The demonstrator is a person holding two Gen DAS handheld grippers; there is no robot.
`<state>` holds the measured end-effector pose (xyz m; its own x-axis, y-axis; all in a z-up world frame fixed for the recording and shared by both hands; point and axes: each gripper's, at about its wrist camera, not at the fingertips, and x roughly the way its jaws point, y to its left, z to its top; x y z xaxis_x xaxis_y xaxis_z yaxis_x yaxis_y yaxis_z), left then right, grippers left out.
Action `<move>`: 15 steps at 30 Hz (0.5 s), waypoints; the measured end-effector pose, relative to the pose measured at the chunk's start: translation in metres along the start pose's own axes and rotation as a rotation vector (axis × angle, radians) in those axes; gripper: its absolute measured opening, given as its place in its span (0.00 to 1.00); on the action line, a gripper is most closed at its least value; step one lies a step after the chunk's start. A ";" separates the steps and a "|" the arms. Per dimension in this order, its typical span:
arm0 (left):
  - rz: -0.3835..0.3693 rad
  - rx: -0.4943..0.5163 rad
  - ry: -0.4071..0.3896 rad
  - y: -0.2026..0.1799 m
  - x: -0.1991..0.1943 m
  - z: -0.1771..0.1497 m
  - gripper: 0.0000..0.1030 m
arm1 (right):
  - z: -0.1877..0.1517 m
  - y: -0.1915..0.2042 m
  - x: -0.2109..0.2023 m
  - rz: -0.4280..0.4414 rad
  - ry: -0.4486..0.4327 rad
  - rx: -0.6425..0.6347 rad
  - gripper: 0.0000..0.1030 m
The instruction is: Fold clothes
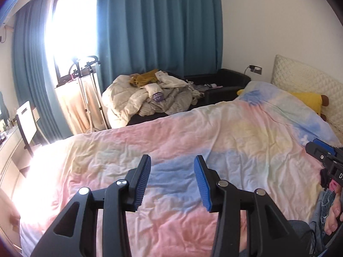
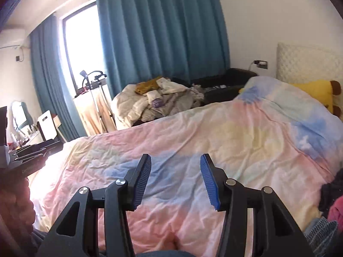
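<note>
My left gripper [image 1: 172,160] hangs open over the pastel duvet [image 1: 193,132] with nothing between its blue pads. My right gripper [image 2: 176,160] is open too, over the same duvet [image 2: 214,128], and holds nothing. In the left wrist view the right gripper's black and blue body [image 1: 321,152] juts in at the right edge, with a hand [image 1: 334,214] below it. Clothes lie at the bed's right edge: a dark garment [image 2: 330,188], a pink one [image 2: 336,212] and a blue patterned cloth [image 2: 321,229]. The blue cloth [image 1: 323,205] also shows in the left wrist view.
Beyond the bed a heap of pale clothes and bedding [image 1: 150,94] covers a dark sofa [image 1: 225,79]. A yellow plush [image 2: 317,92] lies by the quilted headboard [image 2: 304,62]. Teal curtains [image 1: 158,25], a garment steamer stand [image 1: 85,81] and a chair [image 1: 25,117] stand to the left.
</note>
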<state>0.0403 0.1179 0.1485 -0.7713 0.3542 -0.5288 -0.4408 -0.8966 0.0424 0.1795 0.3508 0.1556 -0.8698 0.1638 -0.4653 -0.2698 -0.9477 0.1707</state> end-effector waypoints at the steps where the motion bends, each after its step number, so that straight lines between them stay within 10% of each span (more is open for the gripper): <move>1: 0.022 -0.013 0.000 0.011 0.002 -0.002 0.42 | 0.002 0.014 0.009 0.025 -0.001 -0.016 0.47; 15: 0.219 -0.204 -0.013 0.130 0.036 -0.055 0.42 | -0.007 0.162 0.133 0.272 0.030 -0.142 0.48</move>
<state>-0.0196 -0.0002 0.0885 -0.8443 0.1491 -0.5148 -0.1635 -0.9864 -0.0175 0.0232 0.2175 0.1155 -0.8889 -0.1070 -0.4453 0.0330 -0.9848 0.1707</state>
